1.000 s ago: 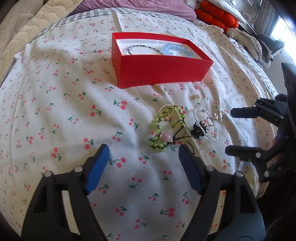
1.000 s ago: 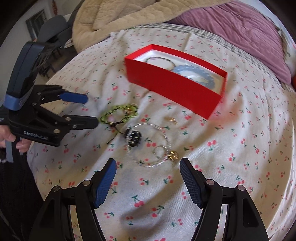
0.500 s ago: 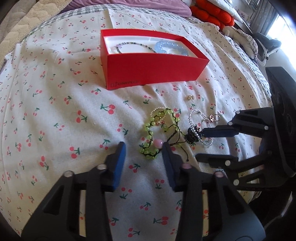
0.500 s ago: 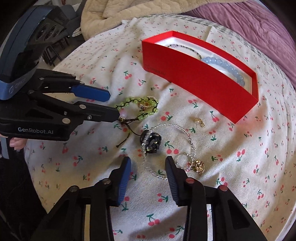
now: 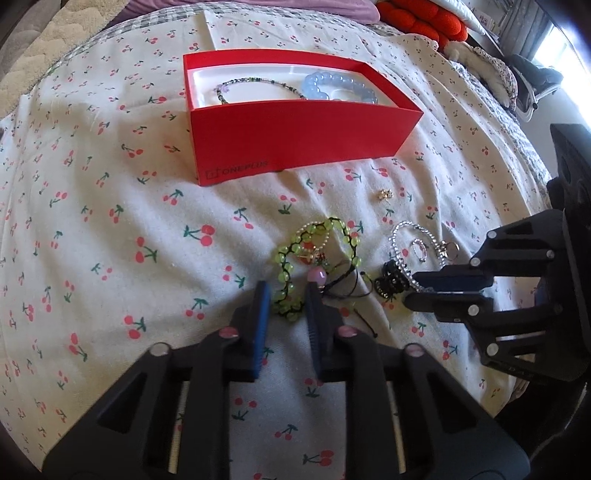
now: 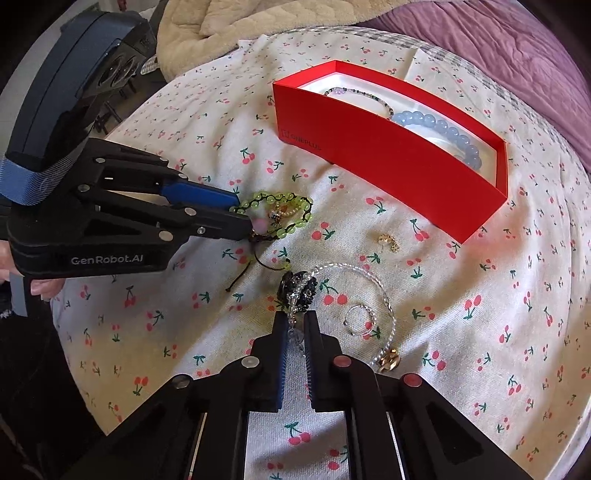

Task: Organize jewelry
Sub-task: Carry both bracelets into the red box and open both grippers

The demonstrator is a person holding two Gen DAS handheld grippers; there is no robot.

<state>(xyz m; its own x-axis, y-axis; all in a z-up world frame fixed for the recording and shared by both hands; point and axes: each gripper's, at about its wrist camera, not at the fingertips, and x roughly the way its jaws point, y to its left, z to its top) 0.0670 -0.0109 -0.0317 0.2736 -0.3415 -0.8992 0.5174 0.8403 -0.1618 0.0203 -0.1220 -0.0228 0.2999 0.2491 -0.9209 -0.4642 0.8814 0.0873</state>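
Cherry-print bedsheet (image 5: 110, 206) covers the whole working surface, with a purple blanket (image 6: 517, 48) and a beige quilt (image 6: 207, 22) at the far edge.

Nearest in the left wrist view, the left gripper (image 5: 286, 295) has its two jaws drawn in around the near end of the green bead bracelet (image 5: 314, 258); the blue pads sit just beside the beads, and whether they actually pinch the beads or only flank them cannot be told for certain. A pink bead (image 5: 317, 275) lies at the tip of the right-hand finger.

Nearest in the right wrist view, the right gripper (image 6: 295, 325) is nearly clenched, its jaws narrowed onto the strand of the clear bead bracelet (image 6: 373, 284) where it meets the black beaded charm (image 6: 299, 288). A small ring (image 6: 360, 319) lies inside that bracelet's loop, and a gold clasp (image 6: 388, 360) rests at its near right end.

Farther on, a small gold earring (image 6: 388, 240) lies alone on the sheet, between the loose jewelry and the box.

Farthest, the open red box (image 5: 295, 147) rests on the sheet, well apart from both grippers. Inside it lie a thin multicoloured bead bracelet (image 5: 255, 83) on the left and a pale blue bead bracelet (image 5: 336, 85) on the right.
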